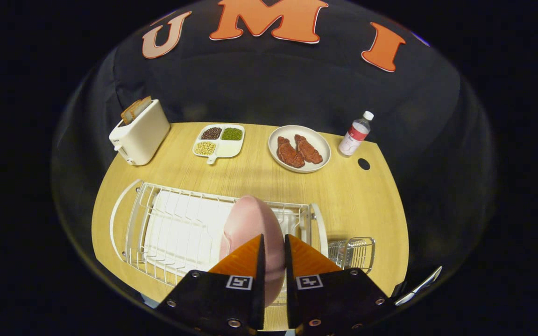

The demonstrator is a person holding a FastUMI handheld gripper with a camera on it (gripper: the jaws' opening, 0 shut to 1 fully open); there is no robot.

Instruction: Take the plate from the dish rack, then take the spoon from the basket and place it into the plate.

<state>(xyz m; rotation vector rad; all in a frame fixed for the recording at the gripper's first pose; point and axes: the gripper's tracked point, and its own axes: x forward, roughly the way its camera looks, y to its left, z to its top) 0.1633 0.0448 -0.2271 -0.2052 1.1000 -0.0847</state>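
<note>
At the bottom centre of the frame the gripper (273, 242) pinches the rim of the pink plate (250, 224), one finger on each face, holding it edge-on above the white wire dish rack (171, 228). Right of the rack sits a small wire basket (355, 252); its contents are unclear. Across the upper part of the wooden table (250, 175) stand a toaster (139, 133), a divided bean tray (218, 140), a plate of meat (299, 148) and a bottle (356, 133).
</note>
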